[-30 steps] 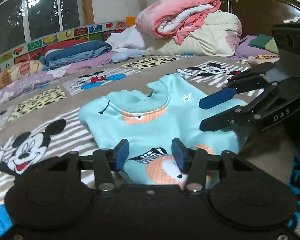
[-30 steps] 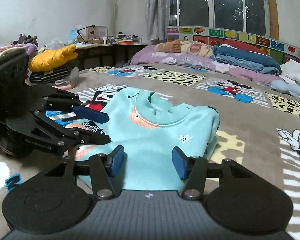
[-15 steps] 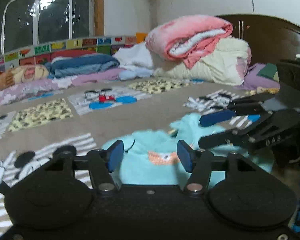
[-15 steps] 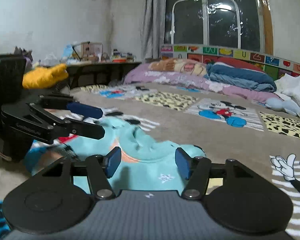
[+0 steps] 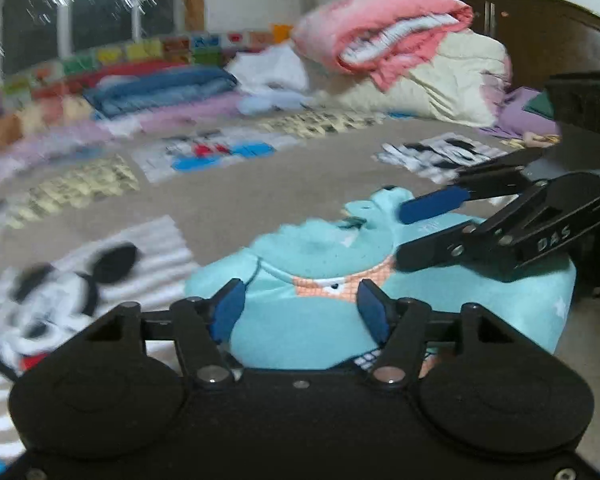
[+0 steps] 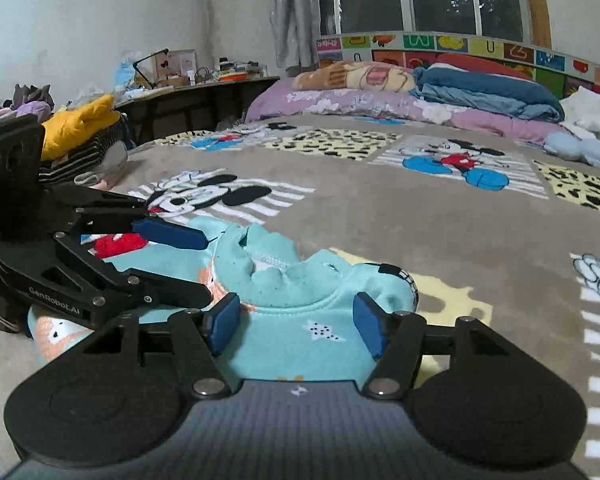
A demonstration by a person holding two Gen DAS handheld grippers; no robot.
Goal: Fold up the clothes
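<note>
Both grippers, left gripper [image 5: 298,310] and right gripper [image 6: 296,326], sat spread, gripping nothing, over the turquoise sweatshirt [image 6: 300,340] at lower centre on the blanket [image 6: 380,220]. Looked folded compact, probably; left view blurred.

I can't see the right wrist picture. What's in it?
A folded turquoise sweater lies on a cartoon mouse blanket, just beyond the open right gripper. The left gripper, also open, reaches over the sweater from the left.
</note>
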